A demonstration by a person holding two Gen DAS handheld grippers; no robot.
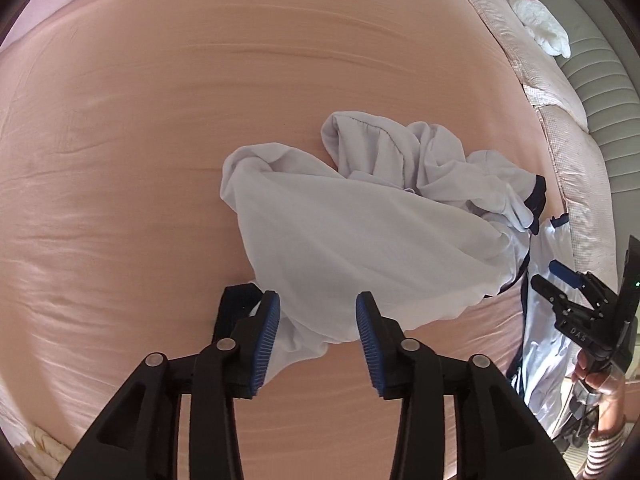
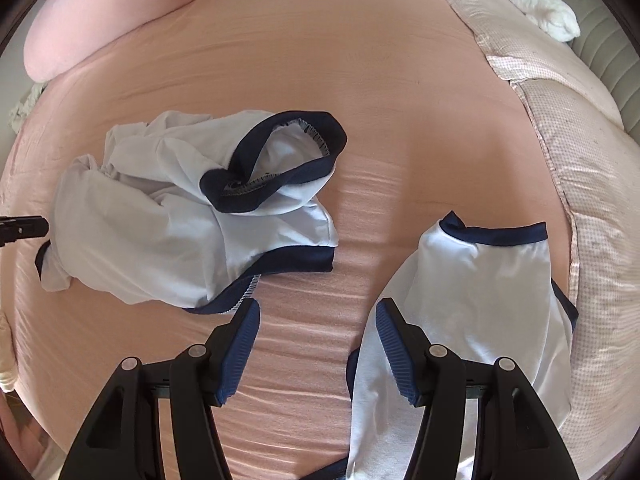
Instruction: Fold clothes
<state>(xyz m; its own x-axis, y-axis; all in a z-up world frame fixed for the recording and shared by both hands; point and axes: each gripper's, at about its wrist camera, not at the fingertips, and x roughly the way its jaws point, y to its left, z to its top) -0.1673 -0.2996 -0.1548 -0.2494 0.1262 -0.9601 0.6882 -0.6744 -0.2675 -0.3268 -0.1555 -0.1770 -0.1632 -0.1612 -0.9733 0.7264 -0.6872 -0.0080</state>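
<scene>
A white garment with navy trim (image 1: 340, 232) lies crumpled on the pink bedsheet (image 1: 160, 140). My left gripper (image 1: 318, 320) points down at its near edge. Its jaws stand apart with a fold of white cloth between them, and the blue pads (image 1: 266, 340) do not press on it. In the right wrist view the bunched body with its navy collar (image 2: 168, 216) lies to the left, and a sleeve with a navy cuff (image 2: 480, 280) spreads out to the right. My right gripper (image 2: 316, 336) is open over bare sheet, its right finger resting above the sleeve's edge.
A pink pillow (image 2: 100, 28) lies at the far left. A checked quilt (image 2: 580, 168) runs along the bed's right side, with a white plush toy (image 2: 544, 8) beyond it by a grey sofa (image 1: 592, 80). A hand in a striped sleeve (image 1: 604, 440) holds the right gripper (image 1: 568, 292).
</scene>
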